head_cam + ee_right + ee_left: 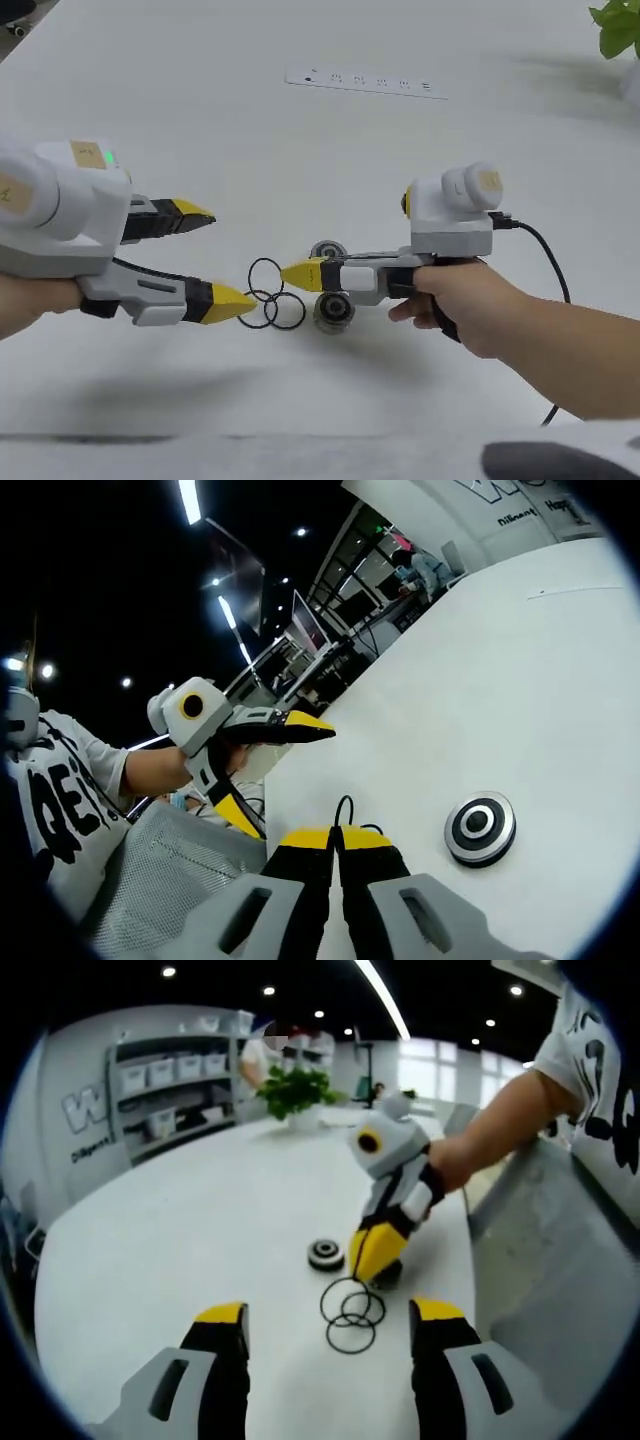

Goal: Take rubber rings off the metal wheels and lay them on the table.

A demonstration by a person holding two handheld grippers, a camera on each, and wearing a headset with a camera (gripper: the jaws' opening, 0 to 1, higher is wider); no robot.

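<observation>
Currently both grippers are low over the white table (420, 160), pointing at each other across the work. The left gripper (213, 257) has its jaws wide apart with nothing between them. In the head view one yellow tip sits above the other, and the lower tip is just beside the rings. The right gripper (297, 274), held in the person's right hand (470, 300), has its jaws pressed together. In its own view the yellow tips meet along a thin seam. Its tip is at the edge of one ring (I cannot tell whether that ring is pinched or only touched). Three black rubber rings (270, 297) lie on the table between the two grippers in a small overlapping cluster, one farther from the person and two nearer, side by side. There are two metal wheels. The far wheel (327, 249) is just behind the right gripper's jaws and partly hidden by them in the head view. The near wheel (333, 311) is just in front of those jaws, close beside the rings. In the left gripper view the far wheel lies flat, shows dark and silver bands, and stands clear of the ring cluster. A white power strip (365, 82) lies well away across the table, and a green plant (618, 28) sits at the far right corner. A black cable (545, 262) trails from the back of the right gripper past the person's forearm.
</observation>
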